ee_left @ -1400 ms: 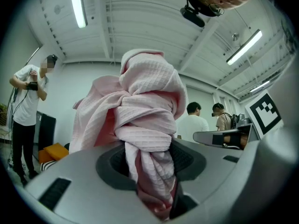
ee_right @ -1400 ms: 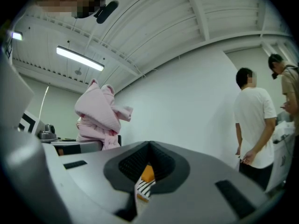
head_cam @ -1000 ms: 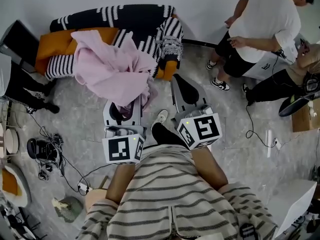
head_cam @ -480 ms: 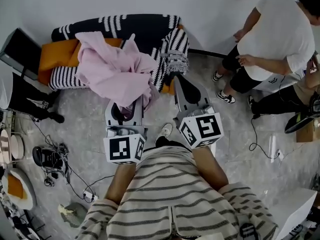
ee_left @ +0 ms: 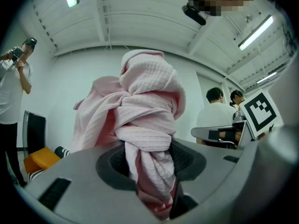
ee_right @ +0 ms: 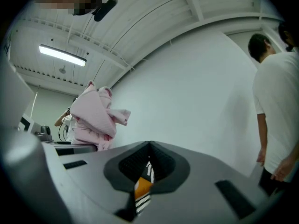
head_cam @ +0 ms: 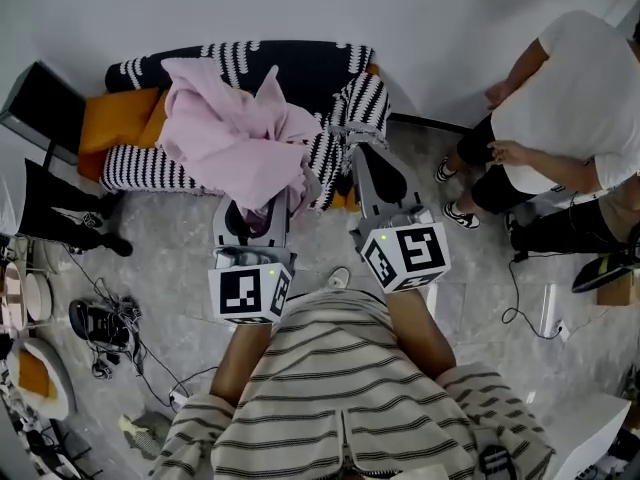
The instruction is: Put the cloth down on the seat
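A bunched pink cloth (head_cam: 235, 133) hangs from my left gripper (head_cam: 256, 210), which is shut on its lower folds. The cloth rises in front of that gripper in the left gripper view, cloth (ee_left: 145, 106), left gripper (ee_left: 152, 171). It hangs over the seat of a small sofa (head_cam: 135, 166) with a black-and-white striped throw and an orange cushion (head_cam: 118, 118). My right gripper (head_cam: 368, 160) is held level beside the sofa's right arm, its jaws together with nothing in them. Through the slit of the right gripper (ee_right: 147, 169) a strip of orange and stripes shows.
A person in a white shirt (head_cam: 575, 98) stands at the right by the wall, and another person's legs (head_cam: 560, 228) lie past them. A black chair (head_cam: 45, 93) stands left of the sofa. Cables and gear (head_cam: 100, 323) lie on the floor at the left.
Both grippers have moved forward towards the sofa, and the pink cloth has gone with the left one. It now hangs over the seat. Neither gripper's jaws have changed.
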Demonstrator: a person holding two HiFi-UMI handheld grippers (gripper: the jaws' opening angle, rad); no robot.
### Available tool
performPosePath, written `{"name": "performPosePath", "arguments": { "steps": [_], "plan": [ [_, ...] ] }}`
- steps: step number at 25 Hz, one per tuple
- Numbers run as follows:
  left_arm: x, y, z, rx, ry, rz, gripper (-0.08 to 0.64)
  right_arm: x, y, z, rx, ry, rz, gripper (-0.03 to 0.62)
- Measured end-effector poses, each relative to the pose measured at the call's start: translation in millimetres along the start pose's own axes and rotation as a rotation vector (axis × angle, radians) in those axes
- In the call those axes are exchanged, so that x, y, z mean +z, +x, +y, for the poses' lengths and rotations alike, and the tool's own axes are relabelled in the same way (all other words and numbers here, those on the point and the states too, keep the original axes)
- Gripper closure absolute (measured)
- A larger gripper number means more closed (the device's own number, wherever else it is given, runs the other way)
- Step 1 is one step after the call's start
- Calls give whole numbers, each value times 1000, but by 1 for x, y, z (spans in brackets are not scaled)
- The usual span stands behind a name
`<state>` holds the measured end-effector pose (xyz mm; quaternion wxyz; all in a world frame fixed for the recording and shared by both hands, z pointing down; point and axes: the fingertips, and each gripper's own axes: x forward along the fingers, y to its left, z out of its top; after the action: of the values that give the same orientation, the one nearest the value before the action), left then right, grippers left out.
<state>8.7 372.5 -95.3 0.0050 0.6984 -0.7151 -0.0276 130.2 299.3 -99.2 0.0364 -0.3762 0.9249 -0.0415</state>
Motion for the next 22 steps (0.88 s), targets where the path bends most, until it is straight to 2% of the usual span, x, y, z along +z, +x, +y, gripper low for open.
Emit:
{"name": "performPosePath", "arguments": {
  "steps": [6,12,22],
  "plan": [
    [-1,32,3,7,2,4,377,1,25,-26,-12,29,-2,580],
    [-9,47,8,11,-4,41,377,-15,36,-34,-19,44,24,580],
    [-32,83,12,-40,-21,94,376,-35,59,-53,-61,61,68,580]
  ]
}}
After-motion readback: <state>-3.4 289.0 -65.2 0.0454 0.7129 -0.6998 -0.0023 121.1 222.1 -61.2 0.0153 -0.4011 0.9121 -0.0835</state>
